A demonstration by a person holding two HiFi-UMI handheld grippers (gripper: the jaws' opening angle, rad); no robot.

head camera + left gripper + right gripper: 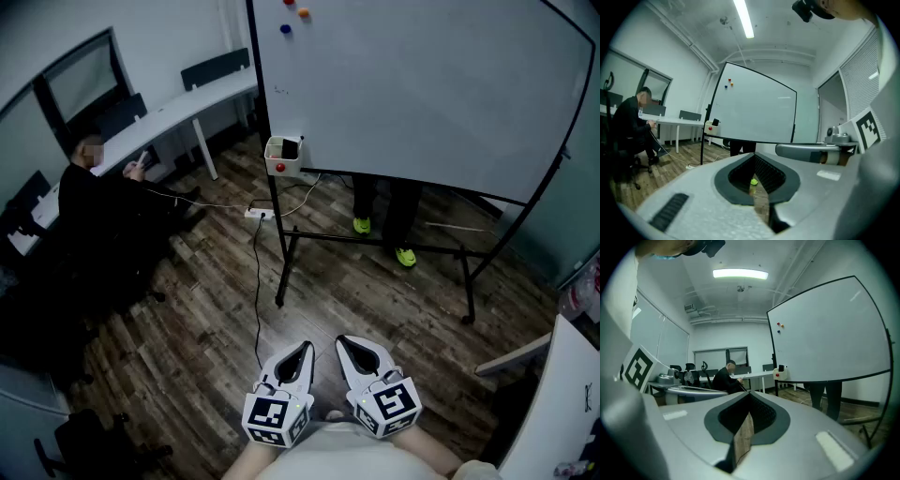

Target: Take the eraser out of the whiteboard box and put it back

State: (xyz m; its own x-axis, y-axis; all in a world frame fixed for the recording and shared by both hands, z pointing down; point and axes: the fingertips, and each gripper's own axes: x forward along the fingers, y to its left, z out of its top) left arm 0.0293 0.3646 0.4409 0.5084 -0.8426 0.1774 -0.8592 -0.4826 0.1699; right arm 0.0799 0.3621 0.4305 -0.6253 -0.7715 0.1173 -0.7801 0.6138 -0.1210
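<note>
A small white box [281,157] hangs at the lower left corner of the whiteboard [422,84]. A black eraser [290,147] stands in it, and a red knob shows on its front. The box also appears far off in the left gripper view [710,126] and the right gripper view [779,373]. My left gripper [302,352] and right gripper [345,346] are held side by side low in the head view, well short of the board. Both point roughly level toward the board, jaws shut with nothing between them.
The whiteboard stands on a black frame [286,253] with floor feet. A power strip [258,213] and its cable [258,300] lie on the wood floor. A person [89,202] sits at a white desk [178,108] on the left. Someone's legs in green shoes [405,256] stand behind the board.
</note>
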